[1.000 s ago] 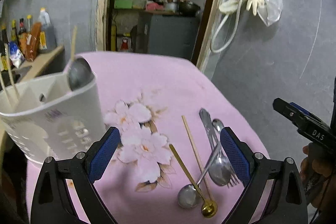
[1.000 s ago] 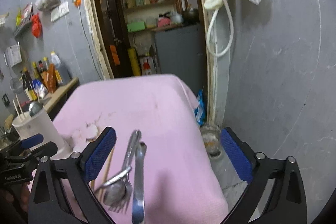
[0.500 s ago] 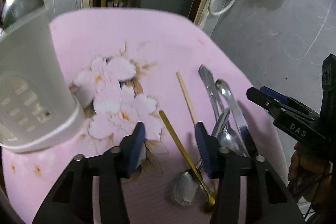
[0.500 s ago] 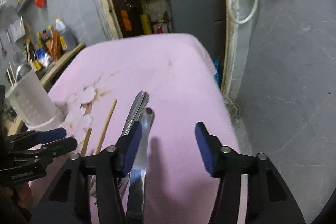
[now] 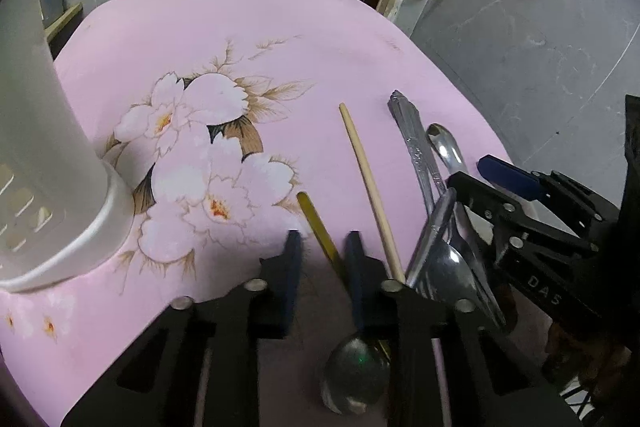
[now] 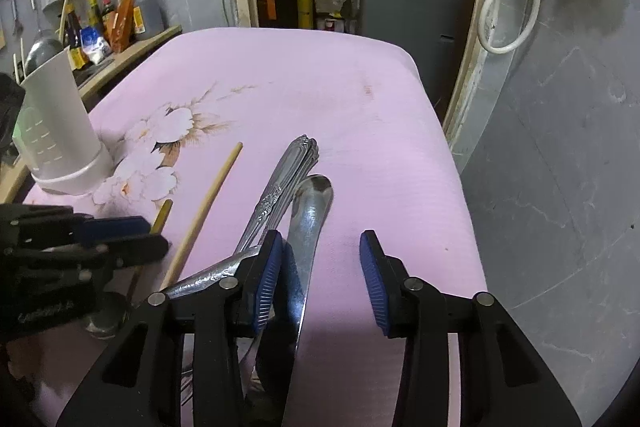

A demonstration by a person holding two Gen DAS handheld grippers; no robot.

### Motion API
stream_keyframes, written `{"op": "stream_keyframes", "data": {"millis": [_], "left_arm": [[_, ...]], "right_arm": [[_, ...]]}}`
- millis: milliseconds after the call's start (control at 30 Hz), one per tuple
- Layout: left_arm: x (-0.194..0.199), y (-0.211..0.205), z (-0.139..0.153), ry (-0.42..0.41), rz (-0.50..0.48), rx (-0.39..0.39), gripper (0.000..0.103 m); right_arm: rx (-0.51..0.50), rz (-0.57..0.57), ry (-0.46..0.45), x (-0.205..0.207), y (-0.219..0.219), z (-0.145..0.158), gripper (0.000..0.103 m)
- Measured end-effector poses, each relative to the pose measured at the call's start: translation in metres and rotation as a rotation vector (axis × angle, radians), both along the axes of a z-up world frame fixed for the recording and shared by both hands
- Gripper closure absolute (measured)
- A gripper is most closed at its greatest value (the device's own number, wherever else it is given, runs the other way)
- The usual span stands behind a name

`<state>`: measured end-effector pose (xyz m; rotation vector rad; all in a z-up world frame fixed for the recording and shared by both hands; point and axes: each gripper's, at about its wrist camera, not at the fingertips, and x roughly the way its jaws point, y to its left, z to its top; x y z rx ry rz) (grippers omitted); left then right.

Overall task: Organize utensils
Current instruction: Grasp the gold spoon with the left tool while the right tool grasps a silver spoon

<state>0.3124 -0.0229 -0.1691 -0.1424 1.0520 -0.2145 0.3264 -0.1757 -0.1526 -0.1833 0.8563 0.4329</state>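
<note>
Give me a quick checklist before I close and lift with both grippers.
1. Left gripper jaws, which have just been closing, straddle the gold spoon handle: ok.
2. Left pads pressing that handle: not ok, a gap shows.
3. Right gripper jaws, also just closing, have the plain steel handle between them: ok, but it sits off-centre, beside one pad.
4. Right target free of neighbours: not ok, the patterned handles and a crossing spoon crowd it.
5. White utensil holder upright: ok.
</note>
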Motion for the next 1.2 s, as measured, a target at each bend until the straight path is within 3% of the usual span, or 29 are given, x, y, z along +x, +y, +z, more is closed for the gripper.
{"op": "stream_keyframes", "data": {"millis": [67,167,333,667,867,1200], "left_arm": [[0.004,0.002,-0.001,0.011,0.0,-0.012,0.092],[0.007,0.003,-0.002,0.009,0.005,-0.014,0.094],[-0.003,0.012,-0.001,0.002,0.066,-0.023,0.099],[-0.023,0.04,0.006,-0.027,0.127,-0.004,0.099],[-0.033,0.042,0.01,0.028,0.095,0.015,0.099],[-0.021,0.032,0.009,0.13,0.01,0.044,0.096]], "right_arm": [[0.001,0.006,0.001,-0.002,0.001,0.0,0.079],[0.001,0.002,0.005,-0.003,0.0,0.001,0.086],[0.001,-0.034,0.006,-0.006,-0.009,0.002,0.087],[0.061,-0.075,0.039,-0.003,-0.026,0.002,0.087],[0.07,-0.082,0.057,0.007,-0.019,0.001,0.077],[0.129,-0.091,0.137,0.02,-0.019,-0.002,0.076]]}}
